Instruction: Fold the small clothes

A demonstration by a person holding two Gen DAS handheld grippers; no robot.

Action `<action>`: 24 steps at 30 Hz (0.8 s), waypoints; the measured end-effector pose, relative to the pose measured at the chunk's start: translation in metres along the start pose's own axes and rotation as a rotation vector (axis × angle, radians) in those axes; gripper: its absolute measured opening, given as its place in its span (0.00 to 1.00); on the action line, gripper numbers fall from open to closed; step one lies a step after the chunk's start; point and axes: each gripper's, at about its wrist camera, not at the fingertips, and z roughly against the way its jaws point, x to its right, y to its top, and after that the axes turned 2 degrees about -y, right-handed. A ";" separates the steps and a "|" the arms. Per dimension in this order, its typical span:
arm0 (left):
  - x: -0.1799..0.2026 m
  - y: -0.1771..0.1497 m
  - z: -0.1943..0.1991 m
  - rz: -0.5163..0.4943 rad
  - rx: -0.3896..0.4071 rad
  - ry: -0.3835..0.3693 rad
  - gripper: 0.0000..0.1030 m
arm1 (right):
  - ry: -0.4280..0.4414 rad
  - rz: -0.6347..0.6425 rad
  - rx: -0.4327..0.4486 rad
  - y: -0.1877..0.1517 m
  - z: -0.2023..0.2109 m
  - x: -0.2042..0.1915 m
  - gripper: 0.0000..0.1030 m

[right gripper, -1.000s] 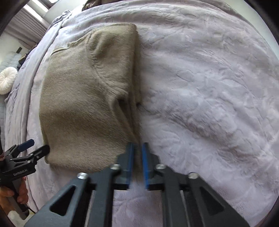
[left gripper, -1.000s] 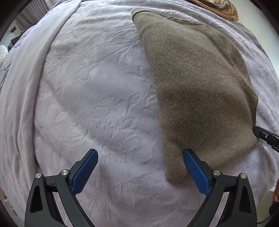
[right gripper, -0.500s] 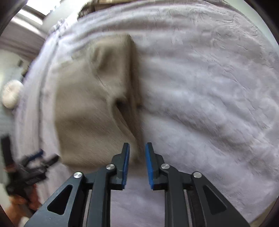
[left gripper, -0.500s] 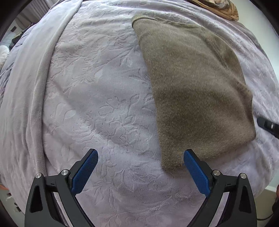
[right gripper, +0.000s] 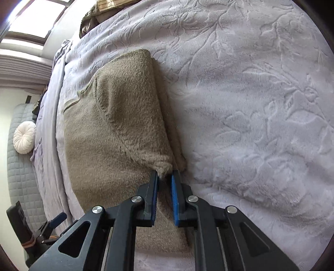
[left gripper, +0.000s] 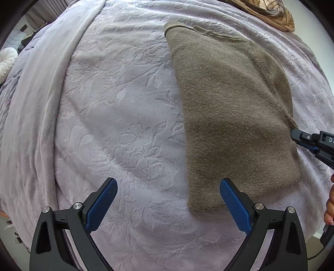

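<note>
An olive-brown knitted sweater (left gripper: pixel 229 114) lies folded flat on the lilac embossed bed cover (left gripper: pixel 125 125). My left gripper (left gripper: pixel 168 200) hangs open above the cover and points straight down, its right finger over the sweater's near corner, nothing between the pads. In the right wrist view the sweater (right gripper: pixel 117 129) has its sleeve folded over along the right edge. My right gripper (right gripper: pixel 165 177) is closing there, and a tuft of the sleeve's end is pinched between its blue pads. The right gripper (left gripper: pixel 293 134) also shows at the sweater's right edge in the left wrist view.
A brown striped cloth (left gripper: pixel 271 10) lies at the bed's far end. A smooth folded band of the cover (left gripper: pixel 41 104) runs along the left side. Beyond it are a round white cushion (right gripper: pixel 24 137) and a grey quilted mattress (right gripper: pixel 18 177). A hand (left gripper: pixel 330 206) shows at the right rim.
My right gripper opened a little, slid forward onto the sweater's folded sleeve end and closed on it. The left gripper rose slightly and stayed open.
</note>
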 end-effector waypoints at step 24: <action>0.023 0.005 0.000 -0.013 -0.038 0.000 0.96 | -0.012 0.014 -0.057 -0.022 0.035 0.018 0.37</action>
